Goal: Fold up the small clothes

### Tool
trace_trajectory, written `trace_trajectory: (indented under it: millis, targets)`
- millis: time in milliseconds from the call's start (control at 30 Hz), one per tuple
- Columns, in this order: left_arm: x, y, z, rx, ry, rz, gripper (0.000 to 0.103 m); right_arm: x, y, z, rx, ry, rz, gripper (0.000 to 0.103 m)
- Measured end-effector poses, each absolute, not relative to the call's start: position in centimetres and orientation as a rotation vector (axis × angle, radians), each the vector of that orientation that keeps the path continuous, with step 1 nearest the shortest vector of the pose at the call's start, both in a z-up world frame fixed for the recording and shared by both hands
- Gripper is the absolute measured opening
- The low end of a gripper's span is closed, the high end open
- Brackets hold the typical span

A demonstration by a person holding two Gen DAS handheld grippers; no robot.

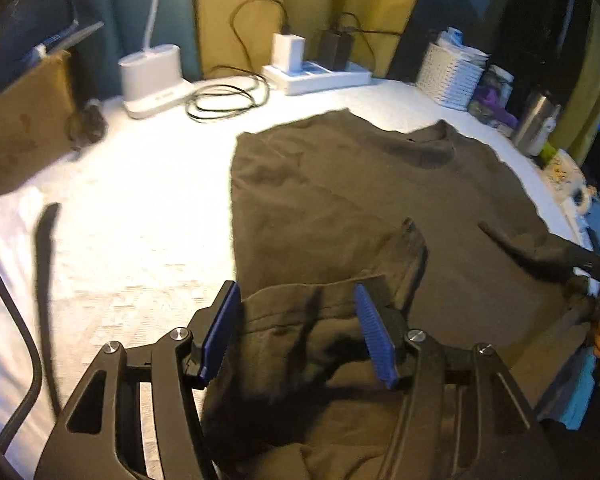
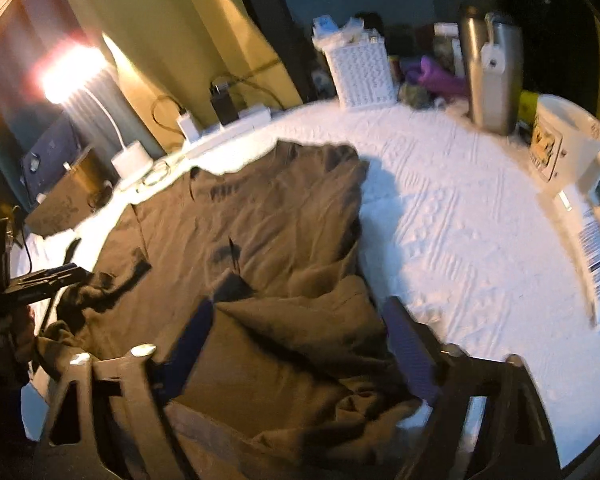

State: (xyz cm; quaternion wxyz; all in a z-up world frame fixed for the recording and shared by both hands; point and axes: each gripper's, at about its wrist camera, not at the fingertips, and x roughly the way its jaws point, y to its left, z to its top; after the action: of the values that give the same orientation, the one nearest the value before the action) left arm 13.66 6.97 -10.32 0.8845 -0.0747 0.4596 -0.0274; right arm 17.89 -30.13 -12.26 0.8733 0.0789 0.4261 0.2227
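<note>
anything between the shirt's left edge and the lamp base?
In the left wrist view, only bare white table cover lies between the shirt and the lamp base; a coiled black cable sits just right of that line.

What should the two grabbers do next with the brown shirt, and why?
Probably close both grabbers on the shirt's near hem. In both wrist views, the left grabber and right grabber are open with bunched cloth lying between their blue fingers, while the rest of the shirt lies spread flat on the white cover, neck far away. Gripping comes before folding.
</note>
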Motion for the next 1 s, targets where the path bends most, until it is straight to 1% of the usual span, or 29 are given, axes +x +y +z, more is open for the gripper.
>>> trace_trajectory:
  millis: [33, 67, 100, 200, 467, 567, 733, 800, 867, 933, 1000]
  targets:
    - [13.7, 6.7, -10.5, -0.163, 0.953, -0.098, 0.059, 18.1, -29.7, -12.6, 0.149, 0.901, 0.455, 0.074]
    - [13.7, 6.4, -10.5, -0.167, 0.952, -0.139, 0.059, 18.3, -29.3, -13.1, 0.139, 0.92, 0.459, 0.067]
    - [13.7, 6.1, -10.5, -0.168, 0.952, -0.167, 0.059, 18.3, -29.1, -13.3, 0.136, 0.935, 0.463, 0.057]
    - [13.7, 5.3, -10.9, -0.178, 0.97, -0.245, 0.059, 18.0, -27.9, -13.9, 0.101, 0.966, 0.479, 0.054]
    - [11.1, 2.8, -11.6, -0.178, 1.015, -0.384, 0.059, 15.6, -24.6, -14.1, 0.028, 0.988, 0.517, 0.054]
    - [10.2, 2.0, -11.1, -0.155, 1.021, -0.413, 0.059, 14.7, -23.8, -13.8, -0.001, 0.995, 0.535, 0.054]
    - [10.2, 3.8, -7.9, -0.144, 0.916, -0.345, 0.059, 13.5, -23.1, -11.4, -0.036, 0.941, 0.598, 0.054]
    - [11.3, 5.1, -7.6, -0.134, 0.898, -0.277, 0.059, 14.3, -23.8, -10.4, -0.039, 0.904, 0.569, 0.054]
    - [12.5, 6.1, -8.2, -0.121, 0.913, -0.208, 0.059, 15.9, -24.5, -10.6, -0.031, 0.907, 0.526, 0.054]
    - [13.7, 6.6, -9.2, -0.131, 0.943, -0.19, 0.059, 17.5, -24.9, -11.5, -0.018, 0.937, 0.494, 0.056]
    - [14.1, 6.6, -10.2, -0.146, 0.973, -0.217, 0.059, 18.7, -24.8, -13.1, -0.005, 0.983, 0.492, 0.065]
